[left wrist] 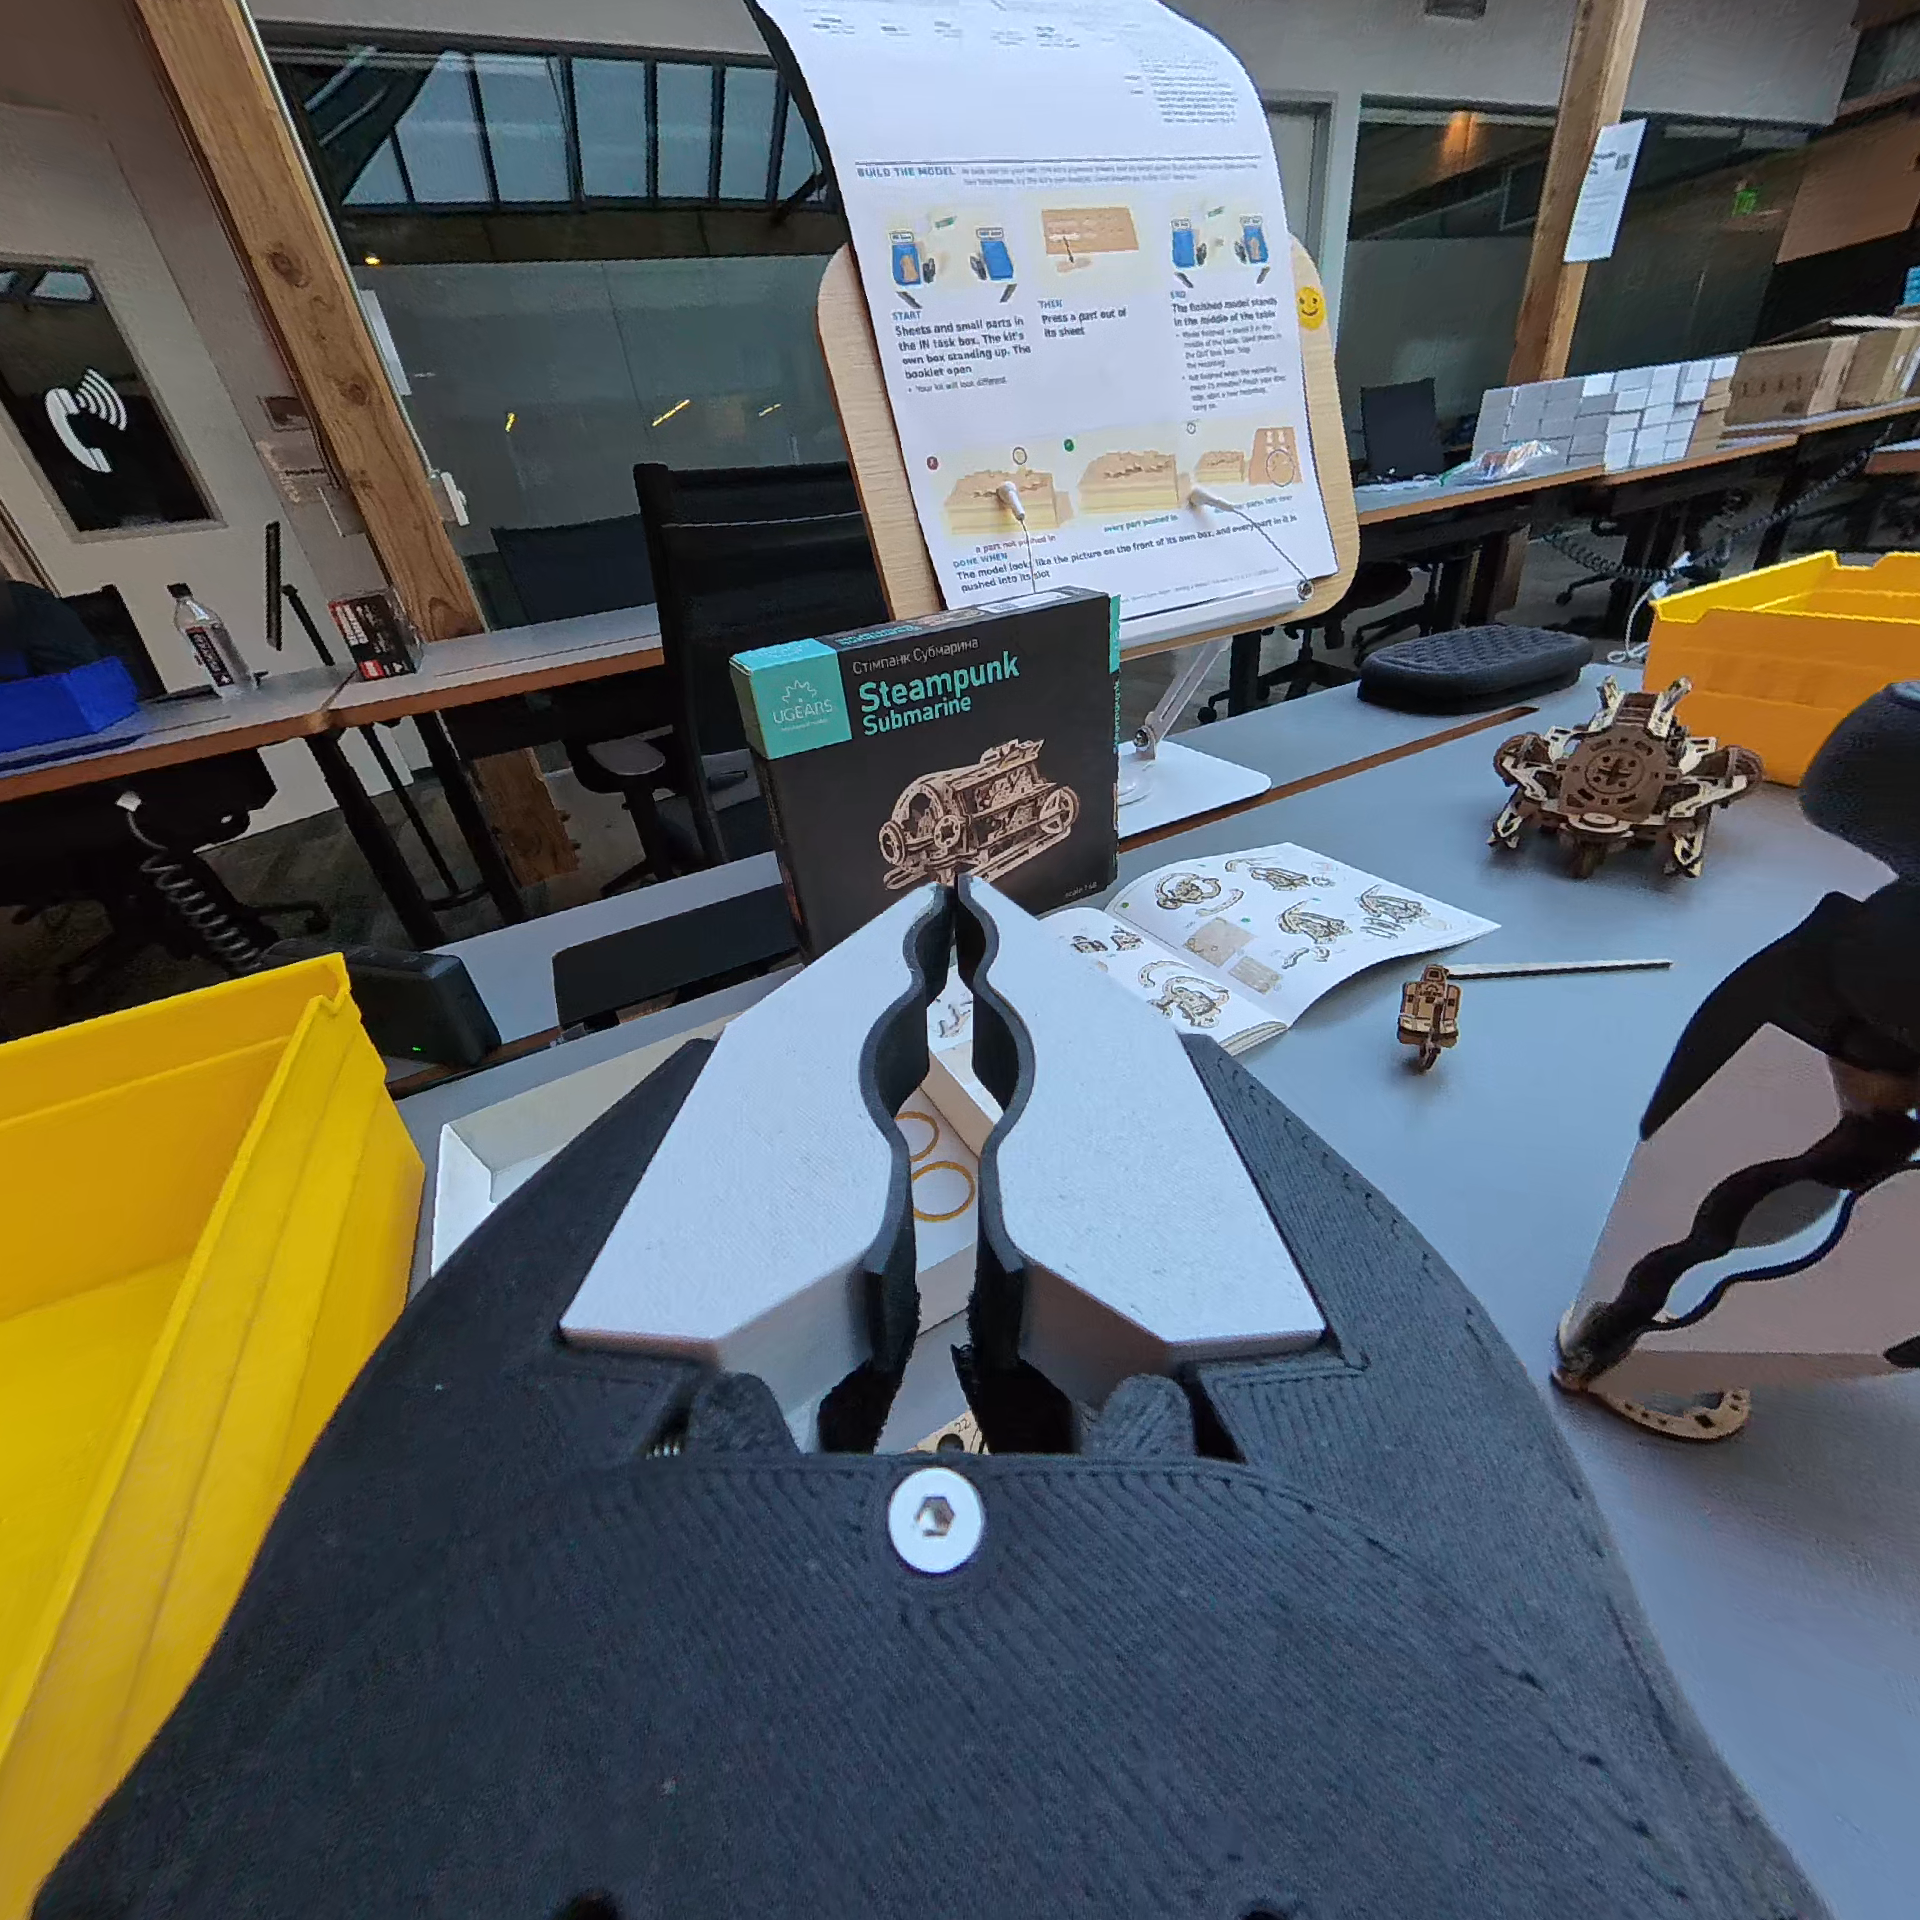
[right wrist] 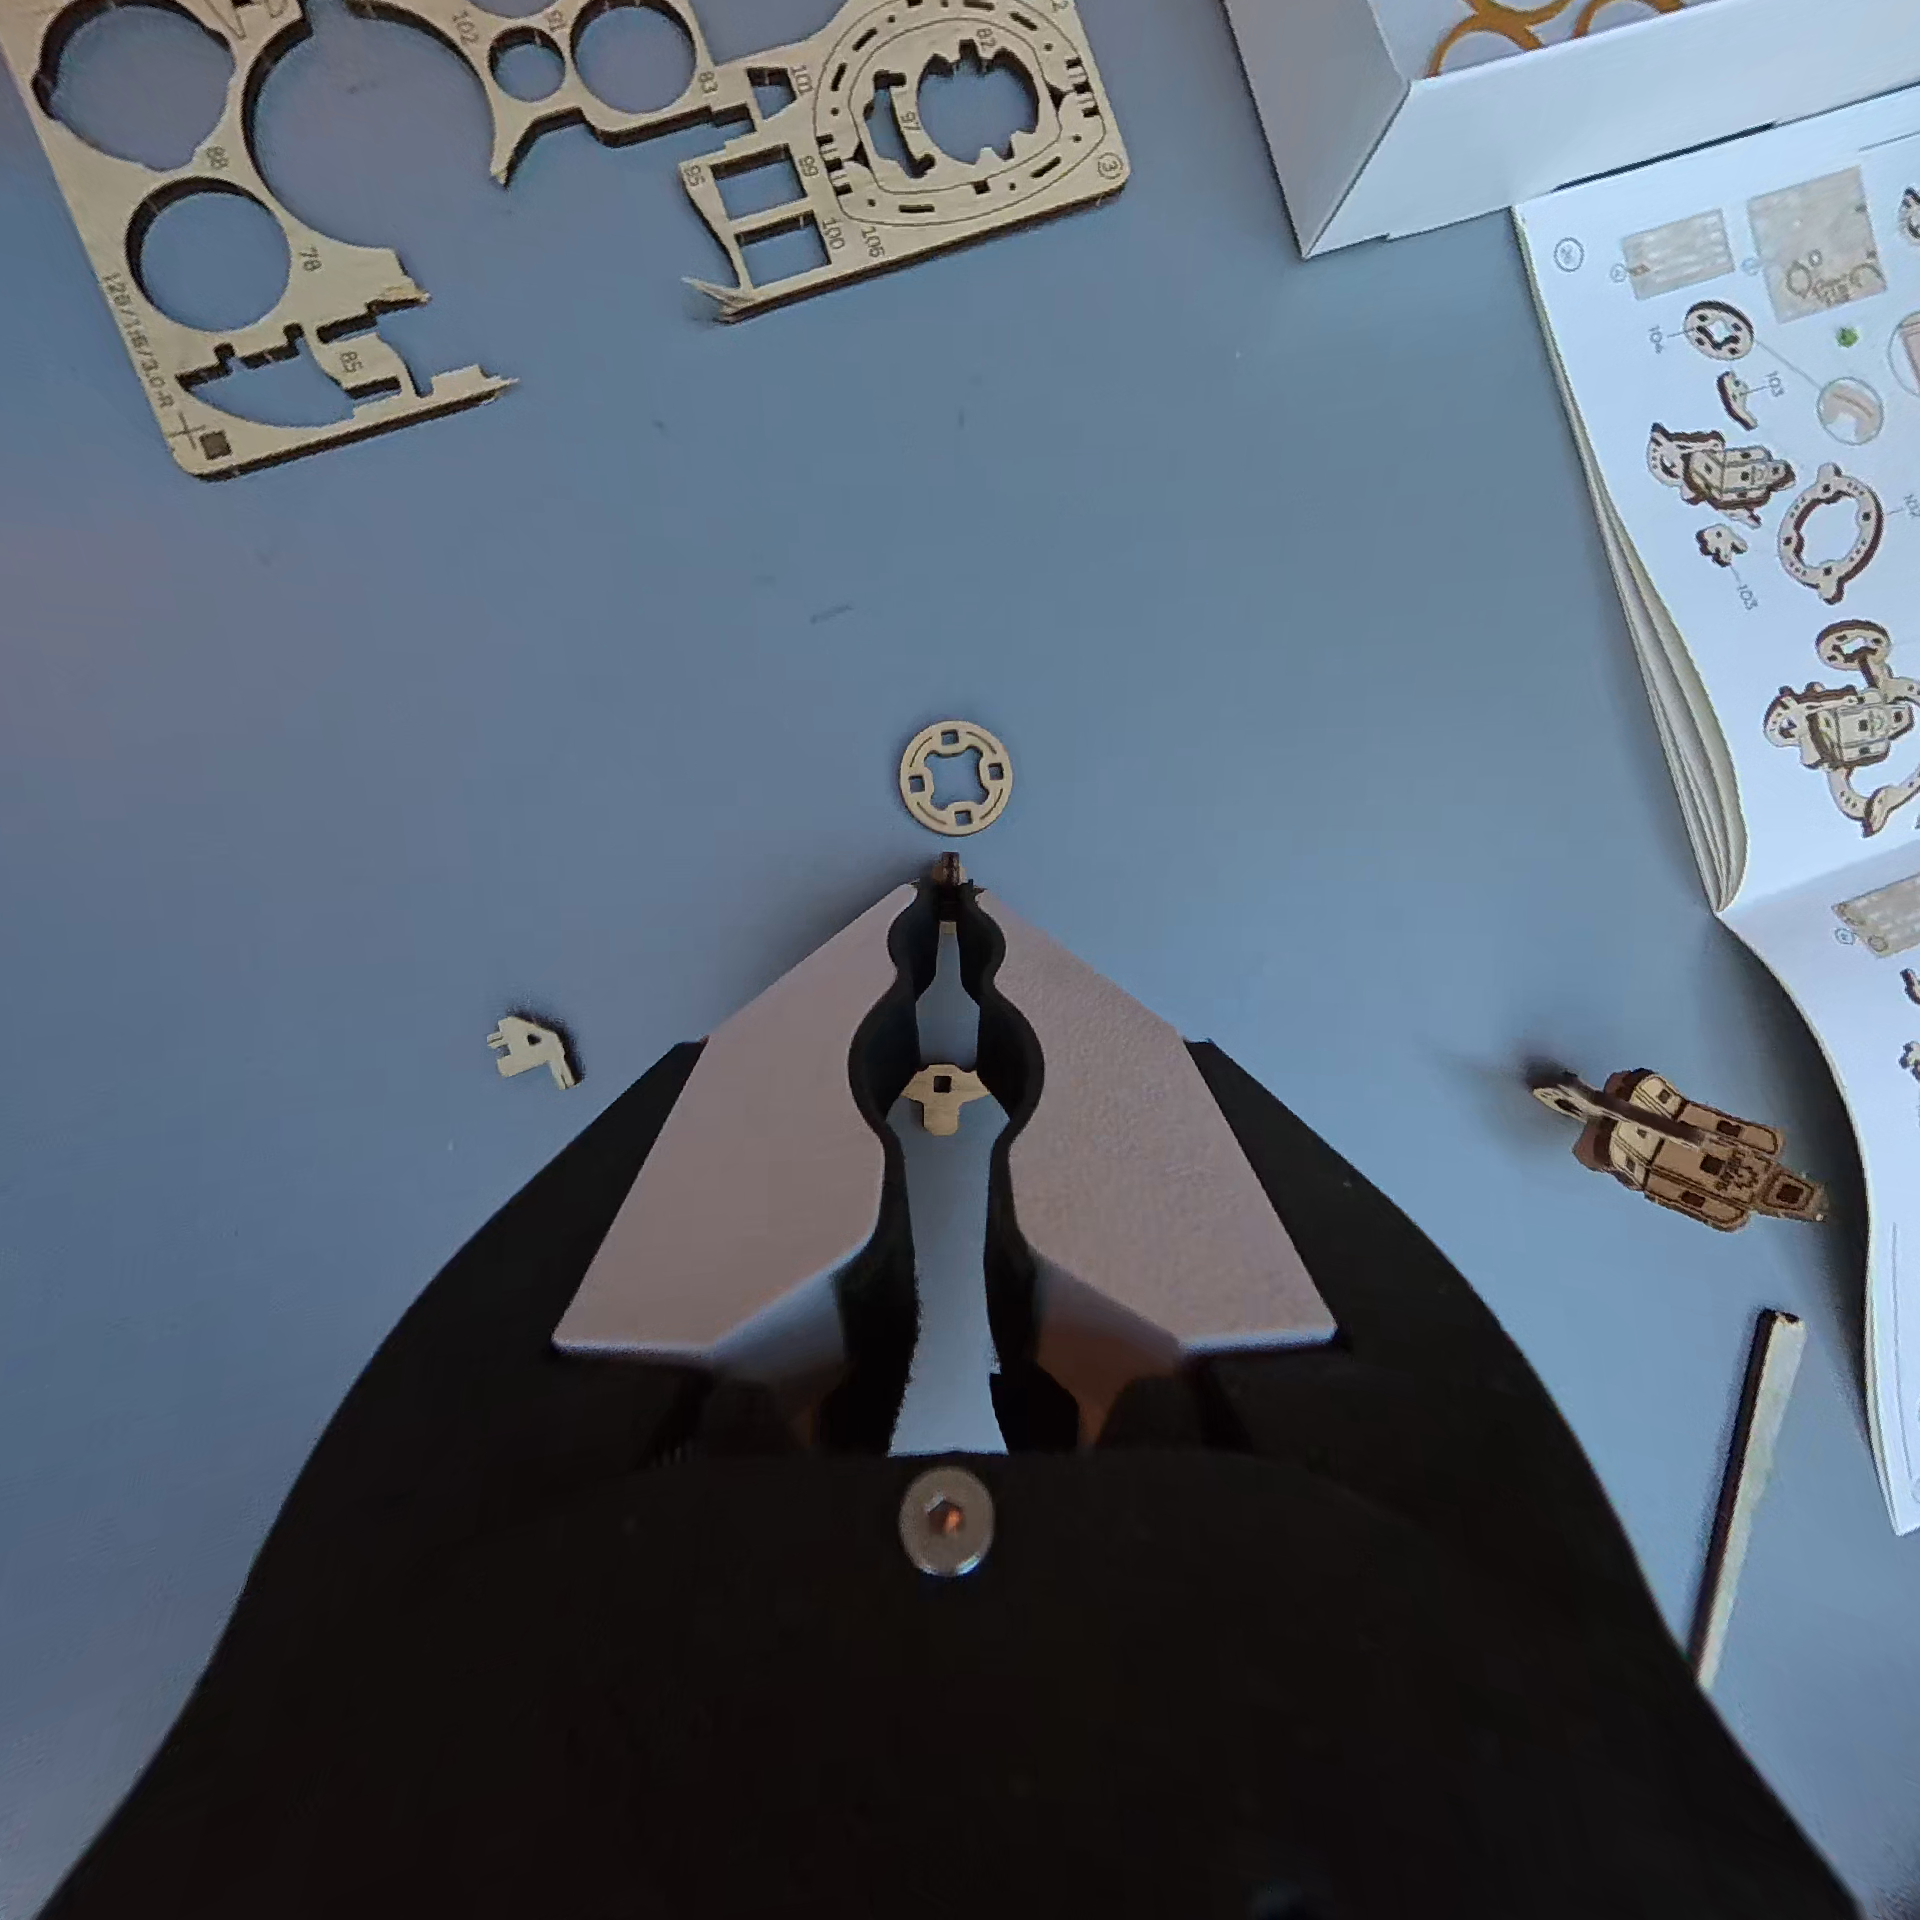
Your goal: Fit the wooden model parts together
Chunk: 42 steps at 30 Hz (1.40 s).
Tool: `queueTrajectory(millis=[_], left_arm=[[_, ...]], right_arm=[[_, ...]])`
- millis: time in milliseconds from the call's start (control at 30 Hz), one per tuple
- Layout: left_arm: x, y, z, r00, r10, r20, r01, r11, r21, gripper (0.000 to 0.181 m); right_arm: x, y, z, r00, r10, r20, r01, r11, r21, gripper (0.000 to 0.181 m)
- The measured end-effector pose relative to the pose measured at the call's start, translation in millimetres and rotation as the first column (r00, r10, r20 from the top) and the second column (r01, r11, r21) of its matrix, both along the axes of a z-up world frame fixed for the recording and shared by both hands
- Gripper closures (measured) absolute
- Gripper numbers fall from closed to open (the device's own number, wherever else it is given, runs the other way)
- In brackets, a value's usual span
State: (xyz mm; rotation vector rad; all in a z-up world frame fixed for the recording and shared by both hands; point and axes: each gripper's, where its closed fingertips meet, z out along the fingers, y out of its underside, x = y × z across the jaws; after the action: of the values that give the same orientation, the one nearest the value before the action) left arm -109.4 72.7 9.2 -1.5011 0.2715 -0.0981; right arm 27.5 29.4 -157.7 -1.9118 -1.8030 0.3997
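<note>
My right gripper [right wrist: 948, 885] points down at the grey table [right wrist: 727, 644] and is shut on a small wooden part [right wrist: 948, 865] that sticks out at its tips. A pale bit of wood [right wrist: 940, 1099] shows through the gap between its fingers; I cannot tell whether it is the same part. A small wooden ring [right wrist: 955, 777] lies just beyond the tips. The left wrist view shows this gripper [left wrist: 1590, 1351] over a curved wooden piece [left wrist: 1662, 1415]. My left gripper [left wrist: 954, 896] is shut and empty, held above the table.
A hooked part [right wrist: 535, 1049], a small sub-assembly [right wrist: 1683, 1153], a wooden stick [right wrist: 1745, 1496], punched sheets [right wrist: 260, 312], the open booklet [right wrist: 1714, 623] and a white box [right wrist: 1455, 125] lie around. The kit box [left wrist: 935, 758], a built model [left wrist: 1621, 779] and yellow bins [left wrist: 156, 1247] stand nearby. The gap from one gripper's tips to the other's is roughly 20 cm.
</note>
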Motion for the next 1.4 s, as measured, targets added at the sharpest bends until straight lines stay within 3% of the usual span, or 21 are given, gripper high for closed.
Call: queueTrajectory(millis=[200, 367, 533, 767, 867, 933, 1000, 1067, 1200, 1300, 1367, 1400], left_arm=[[-0.3, -0.4, 0.9, 1.0, 0.001, 0.004, -0.001, 1.0, 0.004, 0.181], [0.0, -0.6, 1.4, 1.0, 0.001, 0.001, -0.001, 1.0, 0.006, 0.181], [-0.1, 1.1, -1.7, 1.0, -0.002, 0.01, 0.002, 1.0, -0.004, 0.181], [2.9, -1.0, 1.4, 1.0, -0.005, -0.007, 0.005, 1.0, 0.005, 0.181], [4.7, -3.0, 4.5, 1.0, -0.005, -0.022, 0.005, 1.0, 0.015, 0.181], [5.4, -3.4, 5.3, 1.0, -0.005, -0.024, 0.005, 1.0, 0.022, 0.181], [6.3, -1.8, 1.9, 1.0, -0.009, -0.022, 0.009, 1.0, 0.008, 0.181], [7.0, -0.7, -0.4, 1.0, -0.009, -0.029, 0.009, 1.0, -0.001, 0.181], [7.2, -0.1, -1.5, 0.999, -0.002, -0.044, 0.002, 1.0, -0.001, 0.181], [6.7, -0.9, 0.1, 0.999, -0.001, -0.044, 0.001, 1.0, 0.004, 0.181], [6.7, -1.9, 1.9, 0.999, -0.002, -0.042, 0.003, 1.0, 0.009, 0.181], [7.2, -2.7, 3.4, 0.999, -0.005, -0.04, 0.005, 1.0, 0.014, 0.181]], right_arm=[[-1.9, 2.3, 0.9, 1.0, -0.02, 0.0, 0.02, 1.0, 0.001, 0.173], [2.5, -2.6, 2.6, 0.998, 0.058, 0.023, -0.059, 0.998, 0.009, 0.159], [1.3, -13.1, 14.3, 0.99, 0.105, -0.089, -0.115, 0.986, -0.121, 0.147], [19.0, -9.7, 46.0, 0.959, 0.109, -0.262, -0.181, 0.946, -0.269, 0.145], [30.9, -4.1, 33.8, 0.946, 0.195, -0.258, -0.252, 0.944, -0.211, 0.142], [32.9, 1.6, 21.4, 0.934, 0.285, -0.214, -0.306, 0.949, -0.073, 0.129], [32.6, -0.9, 7.2, 0.917, 0.374, -0.138, -0.376, 0.927, 0.013, 0.128], [26.8, -8.4, 0.4, 0.905, 0.407, -0.124, -0.41, 0.912, 0.001, 0.13], [20.7, -8.2, -1.0, 0.949, 0.281, -0.145, -0.3, 0.946, -0.125, 0.143], [17.6, -4.7, 0.7, 0.984, -0.015, -0.176, -0.018, 0.983, -0.183, 0.144], [19.9, -5.2, 0.4, 0.952, -0.228, -0.204, 0.2, 0.968, -0.151, 0.143], [20.6, -11.1, -0.4, 0.938, -0.274, -0.213, 0.252, 0.96, -0.124, 0.137]])
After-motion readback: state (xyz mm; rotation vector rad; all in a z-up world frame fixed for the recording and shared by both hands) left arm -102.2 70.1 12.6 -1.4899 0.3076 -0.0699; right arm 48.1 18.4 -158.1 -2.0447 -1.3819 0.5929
